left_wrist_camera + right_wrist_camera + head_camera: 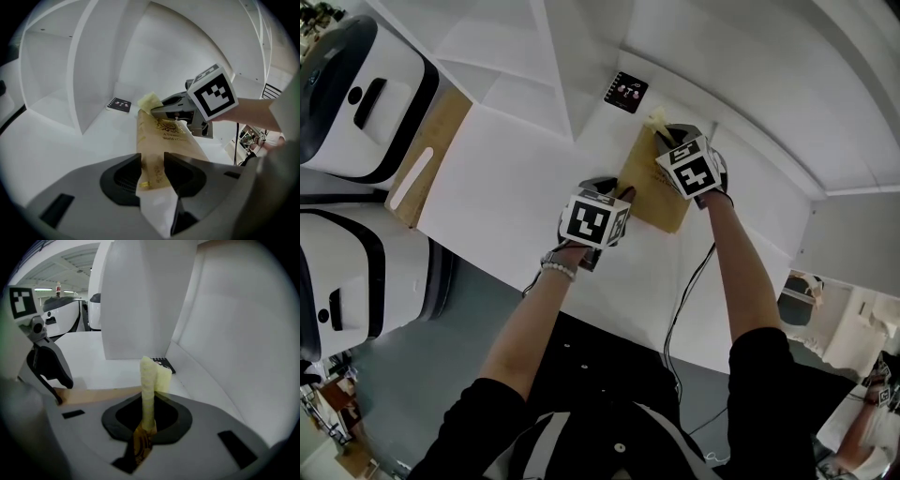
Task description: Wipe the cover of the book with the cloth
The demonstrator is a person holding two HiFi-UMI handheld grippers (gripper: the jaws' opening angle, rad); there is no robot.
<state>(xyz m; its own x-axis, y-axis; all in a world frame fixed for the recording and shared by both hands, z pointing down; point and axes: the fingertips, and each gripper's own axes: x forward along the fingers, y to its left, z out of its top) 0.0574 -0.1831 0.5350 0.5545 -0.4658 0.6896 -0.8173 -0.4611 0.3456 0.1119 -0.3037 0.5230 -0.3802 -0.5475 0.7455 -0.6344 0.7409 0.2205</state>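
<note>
A tan book (649, 183) with gold print lies flat on the white table (506, 202). My left gripper (622, 197) is shut on the book's near edge, and in the left gripper view the book (165, 140) runs away from between the pads of the left gripper (152, 172). My right gripper (664, 133) is at the book's far end, shut on a folded pale yellow cloth (656, 119). In the right gripper view the cloth (151, 380) stands up between the jaws of the right gripper (149, 417), above the book (93, 394). I cannot tell whether the cloth touches the cover.
A small black notebook (625, 92) lies beyond the book near the white back wall. A white upright partition (567, 66) stands at the far left of it. A wooden board (431, 150) and two white machines (356, 94) sit to the left. A cable (684, 291) hangs off the near edge.
</note>
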